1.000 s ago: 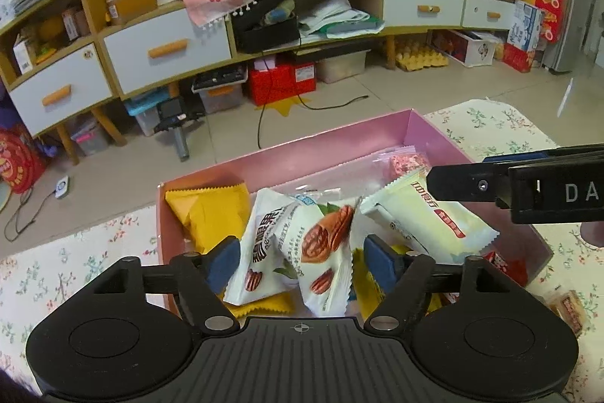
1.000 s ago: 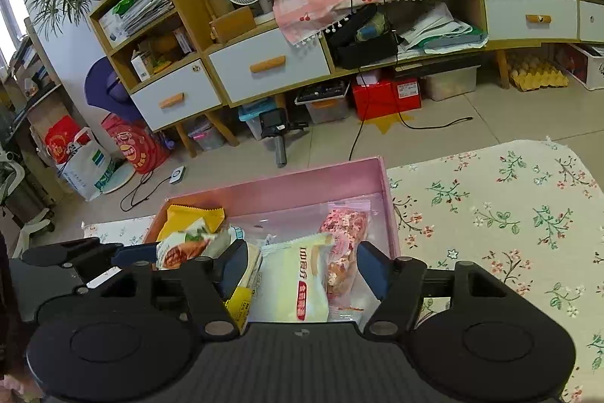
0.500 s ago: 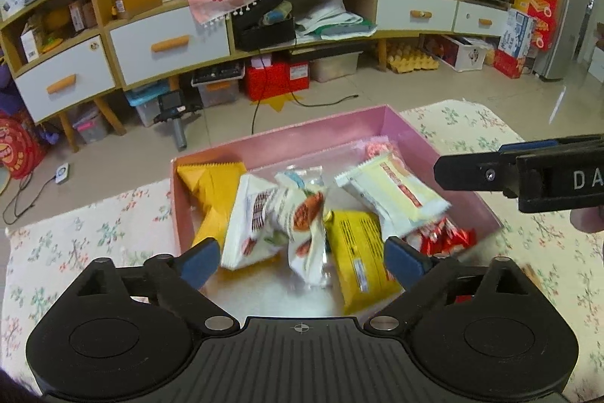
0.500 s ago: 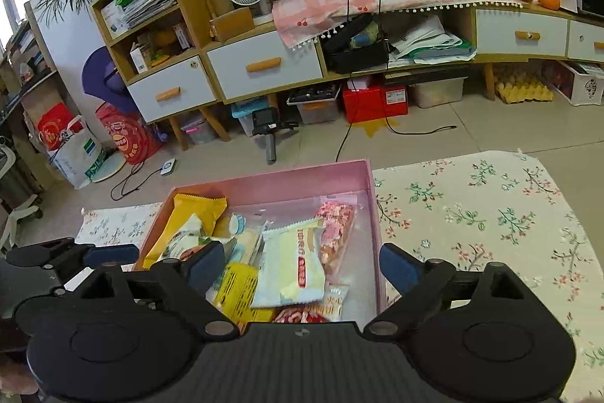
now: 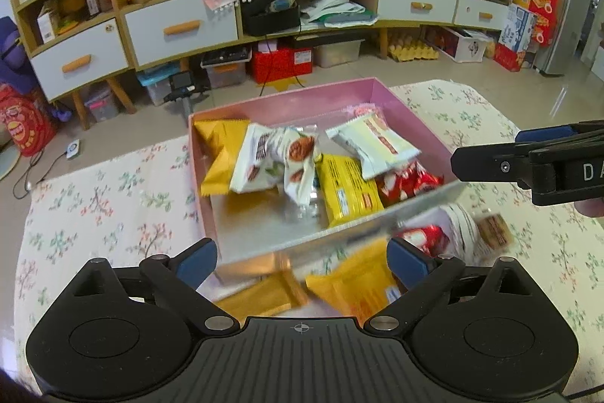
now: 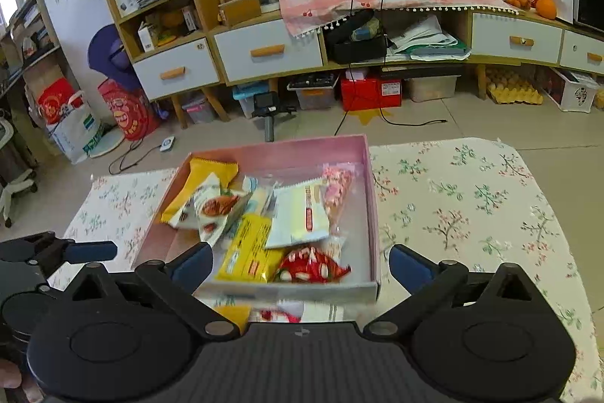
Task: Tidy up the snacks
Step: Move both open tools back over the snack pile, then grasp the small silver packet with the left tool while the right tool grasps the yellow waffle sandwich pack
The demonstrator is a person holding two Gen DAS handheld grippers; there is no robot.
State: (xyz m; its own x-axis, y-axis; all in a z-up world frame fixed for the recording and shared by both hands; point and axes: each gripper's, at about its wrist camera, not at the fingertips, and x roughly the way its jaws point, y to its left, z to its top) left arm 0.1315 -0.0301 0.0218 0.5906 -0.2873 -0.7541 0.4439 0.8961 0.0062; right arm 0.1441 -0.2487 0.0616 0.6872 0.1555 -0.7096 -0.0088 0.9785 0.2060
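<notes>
Floral-clothed table (image 6: 472,199) is carrying everything. Left gripper (image 5: 302,261) is opening, jaws spread, gripping nothing, hanging over the pink box's (image 5: 287,101) near wall. Right gripper (image 6: 300,265) is opening likewise, nothing pinched. Snack packets (image 6: 298,214) are lying inside the box; several more (image 5: 362,286) are lying just outside it.

Pink box (image 5: 411,118): matt card walls, glossy floor. Snack packets (image 5: 349,189): shiny plastic film. Table (image 5: 105,199): floral cloth, soft matt. Left gripper (image 5: 302,261): matt black plastic, blue pads.
</notes>
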